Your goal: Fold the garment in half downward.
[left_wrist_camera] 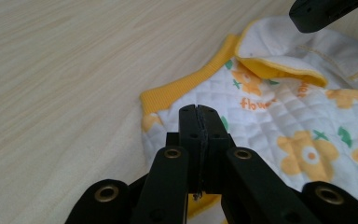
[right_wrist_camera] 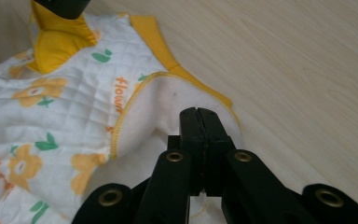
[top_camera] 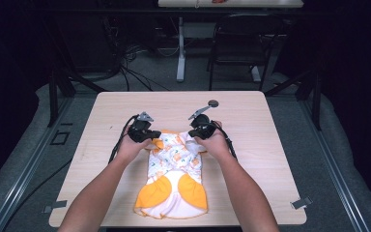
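A small quilted baby garment (top_camera: pixel 174 174), white with orange flowers and yellow trim, lies on the wooden table (top_camera: pixel 251 125) with its yellow feet toward the near edge. My left gripper (top_camera: pixel 150 139) sits at its upper left corner. Its jaws are pressed together over the yellow ribbed cuff (left_wrist_camera: pixel 186 86), with the left gripper (left_wrist_camera: pixel 198 109) low above the cloth. My right gripper (top_camera: pixel 194 137) is at the upper right corner, shut. The right gripper (right_wrist_camera: pixel 199 112) hovers over a turned-back white lining flap (right_wrist_camera: pixel 168 107). I see no cloth between either pair of pads.
A small dark round disc (top_camera: pixel 213 103) lies on the table beyond the right gripper. Bare wood surrounds the garment on all sides. Metal clips (top_camera: pixel 300 203) sit at the near corners. A dark chair (top_camera: pixel 241 43) and cables stand on the floor behind.
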A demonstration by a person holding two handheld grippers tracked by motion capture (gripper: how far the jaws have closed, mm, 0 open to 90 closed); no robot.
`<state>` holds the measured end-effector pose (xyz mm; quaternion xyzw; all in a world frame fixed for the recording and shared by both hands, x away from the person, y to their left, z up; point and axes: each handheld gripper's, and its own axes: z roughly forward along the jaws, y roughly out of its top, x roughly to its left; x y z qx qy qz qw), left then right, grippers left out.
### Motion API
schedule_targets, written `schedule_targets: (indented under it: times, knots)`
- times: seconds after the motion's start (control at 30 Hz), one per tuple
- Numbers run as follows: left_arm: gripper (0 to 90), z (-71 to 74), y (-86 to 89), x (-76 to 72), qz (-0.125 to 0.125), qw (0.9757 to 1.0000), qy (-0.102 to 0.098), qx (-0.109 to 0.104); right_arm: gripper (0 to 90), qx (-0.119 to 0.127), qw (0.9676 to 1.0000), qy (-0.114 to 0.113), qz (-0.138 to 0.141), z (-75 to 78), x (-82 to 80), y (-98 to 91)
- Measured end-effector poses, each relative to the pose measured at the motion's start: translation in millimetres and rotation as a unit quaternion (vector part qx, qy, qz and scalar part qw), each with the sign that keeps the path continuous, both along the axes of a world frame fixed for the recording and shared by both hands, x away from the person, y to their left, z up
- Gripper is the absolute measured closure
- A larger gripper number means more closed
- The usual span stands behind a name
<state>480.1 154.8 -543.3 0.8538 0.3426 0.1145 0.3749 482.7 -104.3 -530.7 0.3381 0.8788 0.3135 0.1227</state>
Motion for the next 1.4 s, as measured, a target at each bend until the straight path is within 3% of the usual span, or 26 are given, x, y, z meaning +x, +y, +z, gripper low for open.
schedule_targets:
  times: [0.23, 0.3, 0.4, 0.43, 0.8, 1.0, 1.27, 1.4]
  knots:
    - [89.2, -9.5, 1.3, 5.5, 0.008, 0.9998, 0.011, 0.012, 86.1, -0.014, 0.9996, 0.002, -0.026, -10.3, 8.5, -7.4]
    - [87.7, -10.3, 2.4, 6.5, 0.016, 0.9997, 0.009, 0.015, 84.9, -0.005, 0.9994, 0.003, -0.035, -13.1, 9.5, -8.6]
    - [86.2, -10.2, 3.4, 6.9, 0.021, 0.9996, 0.004, 0.017, 83.4, 0.001, 0.9993, 0.006, -0.038, -15.7, 9.9, -9.0]
    - [84.9, -11.0, 4.6, 7.9, 0.027, 0.9995, 0.004, 0.018, 81.1, -0.012, 0.9993, 0.011, -0.033, -16.2, 10.1, -8.8]
    - [77.0, -18.9, 6.7, 8.1, 0.036, 0.9991, 0.008, 0.019, 72.2, -0.016, 0.9987, 0.013, -0.047, -26.5, 10.2, -3.5]
    - [71.8, -25.2, 9.2, 7.8, 0.045, 0.9988, 0.013, 0.013, 67.8, -0.034, 0.9981, 0.016, -0.05, -29.0, 11.2, -2.6]
    - [62.8, -29.1, 10.7, 8.1, 0.053, 0.9983, 0.012, 0.018, 60.8, -0.034, 0.9977, 0.019, -0.056, -30.7, 13.6, -5.4]
    - [58.9, -27.7, 12.7, 9.5, 0.052, 0.9978, 0.031, 0.024, 60.3, -0.019, 0.9974, 0.023, -0.065, -32.8, 14.3, -5.2]
